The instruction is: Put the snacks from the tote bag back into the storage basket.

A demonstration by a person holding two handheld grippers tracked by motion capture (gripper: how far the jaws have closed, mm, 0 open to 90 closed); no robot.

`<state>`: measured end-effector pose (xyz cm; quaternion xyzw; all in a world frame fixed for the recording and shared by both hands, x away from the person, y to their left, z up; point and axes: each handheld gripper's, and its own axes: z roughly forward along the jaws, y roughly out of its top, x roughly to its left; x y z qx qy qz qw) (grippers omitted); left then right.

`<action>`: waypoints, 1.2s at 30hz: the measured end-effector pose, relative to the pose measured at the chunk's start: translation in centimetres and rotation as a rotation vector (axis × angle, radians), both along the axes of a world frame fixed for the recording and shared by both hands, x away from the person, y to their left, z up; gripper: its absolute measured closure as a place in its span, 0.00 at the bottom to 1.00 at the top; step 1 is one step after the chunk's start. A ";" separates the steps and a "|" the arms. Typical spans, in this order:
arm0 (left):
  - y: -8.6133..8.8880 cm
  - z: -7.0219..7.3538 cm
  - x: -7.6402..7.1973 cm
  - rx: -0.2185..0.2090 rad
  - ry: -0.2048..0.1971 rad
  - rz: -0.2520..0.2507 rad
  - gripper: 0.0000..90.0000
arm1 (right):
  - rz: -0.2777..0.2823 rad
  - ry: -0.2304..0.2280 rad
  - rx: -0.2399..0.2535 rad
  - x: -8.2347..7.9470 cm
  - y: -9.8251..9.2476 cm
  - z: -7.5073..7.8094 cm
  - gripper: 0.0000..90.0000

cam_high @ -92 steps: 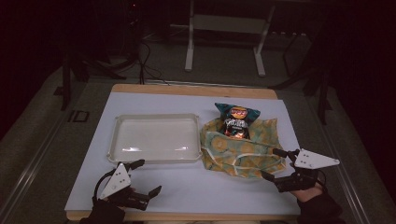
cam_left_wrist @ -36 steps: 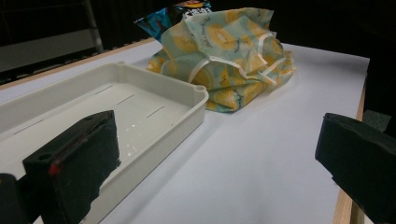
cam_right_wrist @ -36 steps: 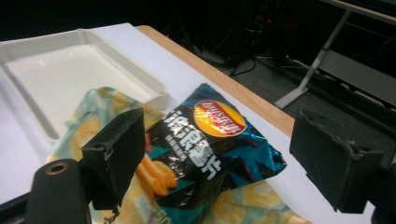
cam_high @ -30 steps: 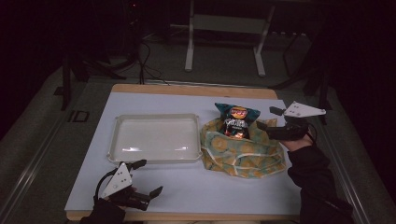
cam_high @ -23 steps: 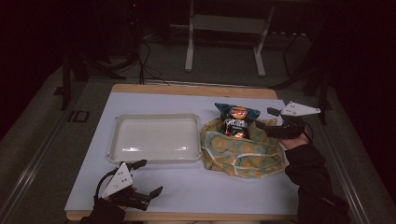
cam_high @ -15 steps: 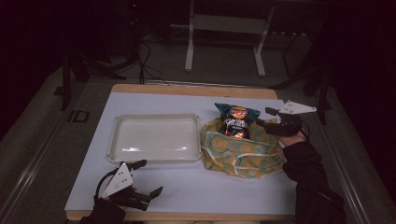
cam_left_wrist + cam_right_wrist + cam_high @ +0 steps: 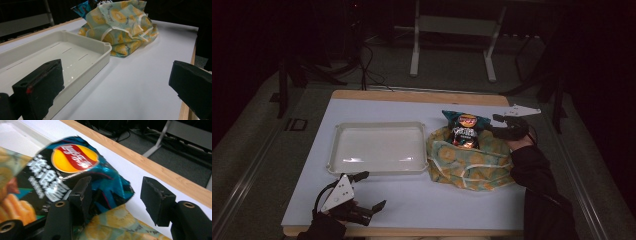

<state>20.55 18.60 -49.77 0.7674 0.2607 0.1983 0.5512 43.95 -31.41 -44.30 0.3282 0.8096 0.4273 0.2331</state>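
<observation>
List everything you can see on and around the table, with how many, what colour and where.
table: one, white top with a wooden edge, centre of the high view
tray: one, white, empty, left of centre on the table
cloth bag: one, pale green with yellow fruit slices, just right of the tray
chip bag: one, blue and black with a red and yellow logo, sticking out of the cloth bag's far side
metal frame: one, grey, on the floor beyond the table
cables: several, black, on the floor at the far left
left gripper: one, black, fingers open, near edge of the table
right gripper: one, black, fingers open and just closing around the chip bag's corner
</observation>
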 end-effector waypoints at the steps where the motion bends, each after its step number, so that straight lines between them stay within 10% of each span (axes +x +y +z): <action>1: 0.0 0.0 0.0 0.000 0.000 0.000 0.00 | -0.003 0.007 0.002 0.2 -0.1 -0.1 0.47; 15: 0.0 -0.1 0.0 0.002 0.003 -0.005 0.00 | 0.016 0.094 -0.003 2.6 0.4 -1.7 0.49; 23: 0.0 -0.1 0.0 0.003 0.003 -0.007 0.00 | 0.035 0.124 -0.050 3.1 1.1 -2.7 0.63; 29: -0.1 -0.1 0.1 0.014 0.005 -0.010 0.00 | 0.070 0.155 -0.067 3.3 1.4 -2.7 0.99; 36: 0.0 -0.1 0.1 0.011 0.003 -0.007 0.00 | 0.080 0.155 -0.051 2.6 1.7 -1.8 1.00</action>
